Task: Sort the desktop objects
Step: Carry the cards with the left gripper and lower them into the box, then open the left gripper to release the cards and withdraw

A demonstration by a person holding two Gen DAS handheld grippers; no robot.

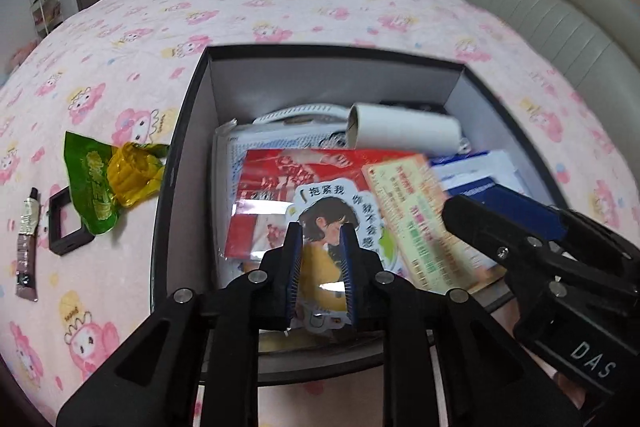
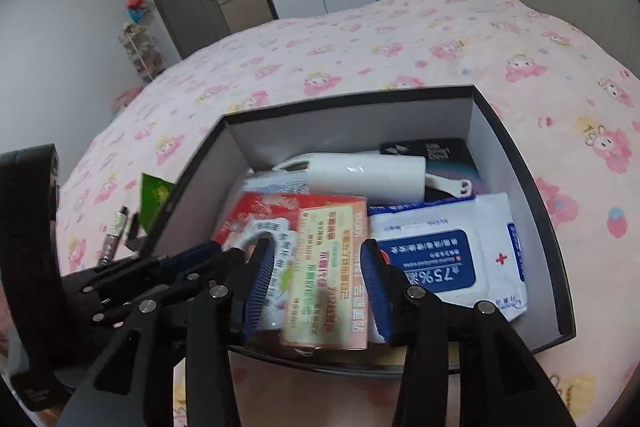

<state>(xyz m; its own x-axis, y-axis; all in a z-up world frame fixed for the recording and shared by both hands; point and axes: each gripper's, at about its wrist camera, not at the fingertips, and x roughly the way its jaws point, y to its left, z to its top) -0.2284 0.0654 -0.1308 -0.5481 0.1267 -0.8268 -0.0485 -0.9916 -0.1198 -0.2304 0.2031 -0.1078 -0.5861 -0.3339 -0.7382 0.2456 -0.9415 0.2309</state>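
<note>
The box [image 2: 520, 155], dark outside and pale grey inside, sits open on a bed under a pink cartoon-print sheet [image 1: 320, 7], and it is already well filled. On top of the pile lies a yellow-and-pink printed card pack [image 2: 324, 275], its long axis running from the near wall toward the far wall. The right tool [image 2: 316, 291] hangs over it with its jaws standing apart on either side of the pack, the blue pads clear of its edges. To its right lies a white and blue wipes pack [image 2: 460, 259], flat, its long side running across the box. Behind them a white roller [image 2: 360, 175] lies on its side, crosswise, its handle toward the right wall.

The left tool [image 1: 320, 259] is over the near left part of the box, jaws only slightly parted, and a sticker with a cartoon figure [image 1: 328, 219] shows in the narrow gap; I cannot tell whether the pads touch it. It lies on a red packet [image 1: 280, 179].

Outside the box, on the sheet to its left, lie a green and yellow wrapper [image 1: 104, 183], a small black frame [image 1: 64, 227] and a small tube [image 1: 27, 243], the tube pointing roughly away from the near edge.
</note>
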